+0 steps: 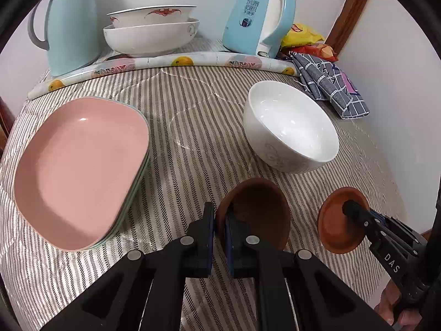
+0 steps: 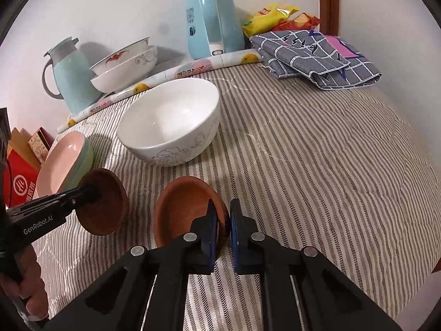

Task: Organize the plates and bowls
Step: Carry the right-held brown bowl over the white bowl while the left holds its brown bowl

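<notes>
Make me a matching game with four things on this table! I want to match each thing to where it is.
Things:
1. pink plate
2. big white bowl
3. dark brown dish
4. checked cloth

Places:
a. pinched at its rim by the left gripper
b. folded near the right wall
c. on top of a plate stack on the left
d. alone in the middle of the striped cloth

Pairs: 1-c, 2-d, 3-a, 4-b

Home: kettle [image 1: 256, 19], striped tablecloth [image 1: 193, 110]
</notes>
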